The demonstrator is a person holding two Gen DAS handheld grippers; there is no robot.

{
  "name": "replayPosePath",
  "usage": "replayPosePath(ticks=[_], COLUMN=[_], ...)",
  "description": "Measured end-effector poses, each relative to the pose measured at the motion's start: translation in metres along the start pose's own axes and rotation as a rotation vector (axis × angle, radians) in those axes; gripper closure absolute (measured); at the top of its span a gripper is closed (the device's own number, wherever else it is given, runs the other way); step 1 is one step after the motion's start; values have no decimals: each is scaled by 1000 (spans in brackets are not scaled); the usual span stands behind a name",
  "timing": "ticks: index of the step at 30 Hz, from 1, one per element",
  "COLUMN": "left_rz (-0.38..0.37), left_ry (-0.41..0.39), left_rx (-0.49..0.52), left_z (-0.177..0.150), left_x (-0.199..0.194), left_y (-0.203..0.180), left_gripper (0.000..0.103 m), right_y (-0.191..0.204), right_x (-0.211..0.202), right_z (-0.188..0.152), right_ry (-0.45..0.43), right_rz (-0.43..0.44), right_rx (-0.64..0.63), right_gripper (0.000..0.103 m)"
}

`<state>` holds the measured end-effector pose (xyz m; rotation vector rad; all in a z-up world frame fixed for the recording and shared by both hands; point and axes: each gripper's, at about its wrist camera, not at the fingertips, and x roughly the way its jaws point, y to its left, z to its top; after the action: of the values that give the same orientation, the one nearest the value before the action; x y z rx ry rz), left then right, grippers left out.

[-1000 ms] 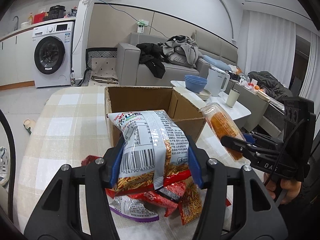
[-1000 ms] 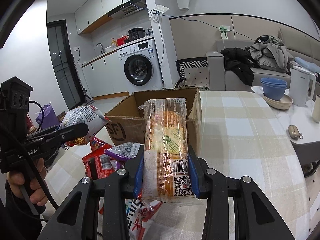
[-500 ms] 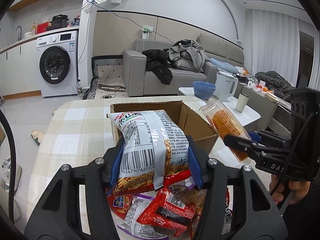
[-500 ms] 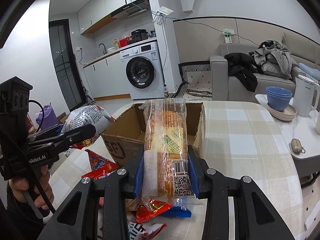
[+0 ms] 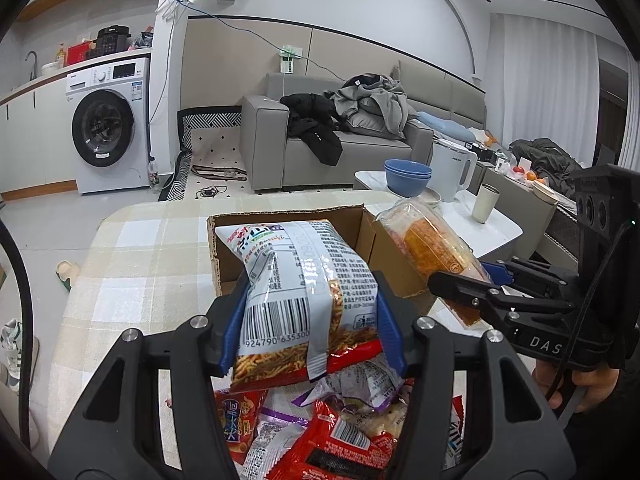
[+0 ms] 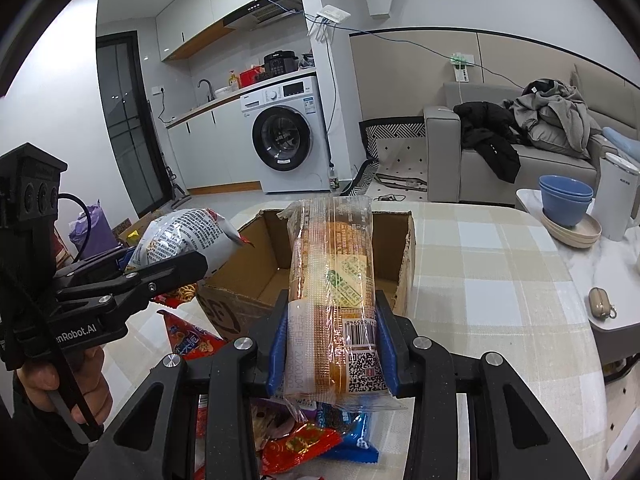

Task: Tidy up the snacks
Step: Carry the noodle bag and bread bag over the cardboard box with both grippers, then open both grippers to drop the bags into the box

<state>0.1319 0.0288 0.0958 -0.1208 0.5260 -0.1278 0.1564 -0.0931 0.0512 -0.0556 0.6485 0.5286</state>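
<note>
My left gripper is shut on a puffy white and red snack bag with a barcode, held just before the open cardboard box. In the right wrist view my right gripper is shut on a long clear-wrapped orange biscuit pack, also lifted in front of the box. Each gripper shows in the other's view: the right gripper at the box's right with its pack, the left gripper with its bag. A heap of loose snack packets lies on the checked tablecloth below.
Beyond the table's right edge a low white table carries blue bowls, a white kettle and a cup. A small brown pouch lies at the right. A grey sofa and a washing machine stand behind.
Both grippers have pulled back and risen slightly with their packs. The box looks farther off and more of the snack heap shows beneath them.
</note>
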Motion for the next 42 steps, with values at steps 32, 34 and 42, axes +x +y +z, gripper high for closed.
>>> replayPosePath(ticks=[32, 34, 42], left_rz=[61, 57, 24], left_ry=[130, 139, 139], left_rx=[7, 0, 13], left_z=[11, 8, 5], left_x=[99, 98, 88], left_y=[17, 20, 21], left_gripper=[49, 49, 21], right_y=[-3, -3, -13], right_x=[48, 50, 40], right_z=[19, 19, 17], right_ry=[64, 70, 42], right_rz=[6, 6, 10], right_rx=[-10, -12, 12], right_gripper=[65, 65, 48])
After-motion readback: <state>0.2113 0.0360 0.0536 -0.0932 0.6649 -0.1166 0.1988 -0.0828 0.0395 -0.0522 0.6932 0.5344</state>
